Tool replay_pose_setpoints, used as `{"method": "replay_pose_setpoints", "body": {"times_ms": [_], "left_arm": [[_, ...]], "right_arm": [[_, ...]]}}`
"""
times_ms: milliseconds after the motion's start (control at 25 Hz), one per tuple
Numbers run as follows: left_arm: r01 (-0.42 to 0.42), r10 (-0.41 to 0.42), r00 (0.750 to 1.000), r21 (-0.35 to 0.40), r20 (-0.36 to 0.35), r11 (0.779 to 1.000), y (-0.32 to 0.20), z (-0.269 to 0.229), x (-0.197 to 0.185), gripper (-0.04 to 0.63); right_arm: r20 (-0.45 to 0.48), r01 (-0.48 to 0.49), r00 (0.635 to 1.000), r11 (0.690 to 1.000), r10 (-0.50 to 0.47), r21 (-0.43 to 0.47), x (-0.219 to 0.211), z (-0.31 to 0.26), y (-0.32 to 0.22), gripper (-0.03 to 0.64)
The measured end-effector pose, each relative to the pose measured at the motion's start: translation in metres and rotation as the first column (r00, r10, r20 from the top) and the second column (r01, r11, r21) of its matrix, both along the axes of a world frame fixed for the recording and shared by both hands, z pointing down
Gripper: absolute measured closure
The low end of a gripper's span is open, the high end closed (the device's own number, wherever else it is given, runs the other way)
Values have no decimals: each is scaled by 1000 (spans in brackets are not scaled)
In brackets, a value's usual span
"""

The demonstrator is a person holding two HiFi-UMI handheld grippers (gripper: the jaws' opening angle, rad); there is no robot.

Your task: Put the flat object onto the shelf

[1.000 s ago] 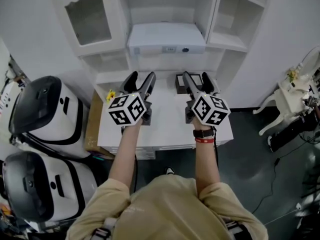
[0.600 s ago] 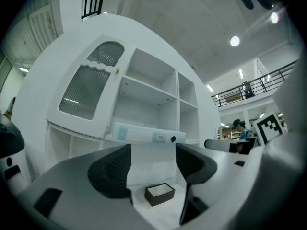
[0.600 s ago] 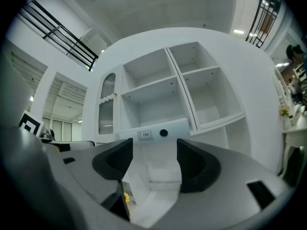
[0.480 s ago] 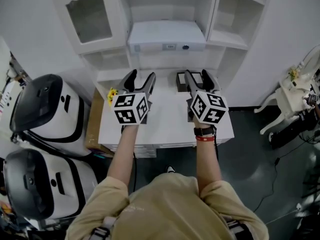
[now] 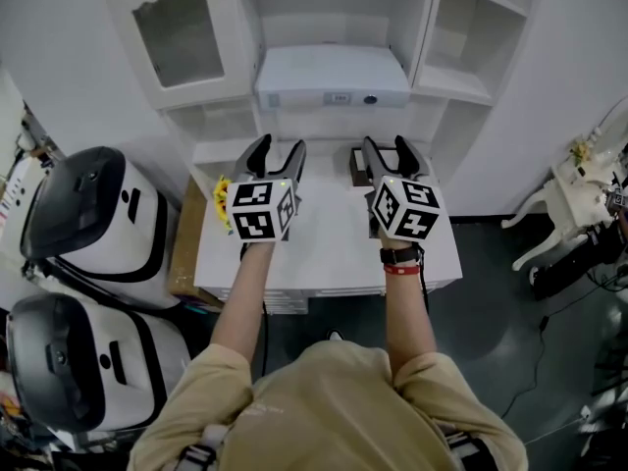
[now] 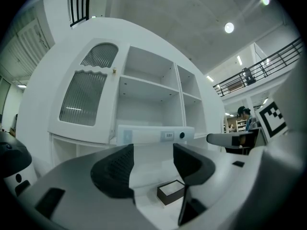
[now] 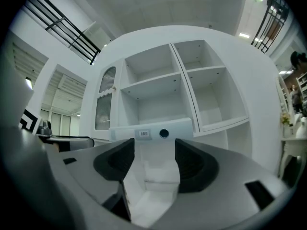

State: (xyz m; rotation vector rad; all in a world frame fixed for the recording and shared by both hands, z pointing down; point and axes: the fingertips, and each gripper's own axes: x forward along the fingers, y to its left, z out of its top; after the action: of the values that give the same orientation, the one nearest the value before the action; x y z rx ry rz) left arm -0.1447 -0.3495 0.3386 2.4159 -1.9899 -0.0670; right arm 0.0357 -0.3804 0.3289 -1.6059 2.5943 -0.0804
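Observation:
A flat white box point(image 5: 334, 75) with a small label and a round hole on its front edge lies on the cabinet's middle shelf; it also shows in the left gripper view point(image 6: 153, 134) and the right gripper view point(image 7: 151, 130). My left gripper point(image 5: 278, 153) hovers over the white table point(image 5: 324, 253), its jaws closing with nothing between them point(image 6: 153, 164). My right gripper point(image 5: 389, 149) hovers beside it, jaws also closing on nothing point(image 7: 154, 158). Both point at the cabinet, well short of the flat box.
A small dark box with a white top point(image 5: 354, 165) sits at the table's back, by the right gripper point(image 6: 171, 191). The white cabinet point(image 5: 461, 37) has open compartments and a glass door point(image 5: 182, 37). White-and-black machines point(image 5: 88, 214) stand left, a cardboard box point(image 5: 184, 248) beside the table.
Both grippers stay almost in place above the table. Their jaws have narrowed a little.

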Motion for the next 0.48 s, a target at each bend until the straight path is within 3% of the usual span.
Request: {"method": "replay_pose_setpoints", "body": {"times_ms": [480], "left_arm": [[8,-8,1000,4,22,1000,-40,-7,-5,324]], "right_arm": [[-6,8,1000,1000,-8,3,-10,-4,-42,337]]}}
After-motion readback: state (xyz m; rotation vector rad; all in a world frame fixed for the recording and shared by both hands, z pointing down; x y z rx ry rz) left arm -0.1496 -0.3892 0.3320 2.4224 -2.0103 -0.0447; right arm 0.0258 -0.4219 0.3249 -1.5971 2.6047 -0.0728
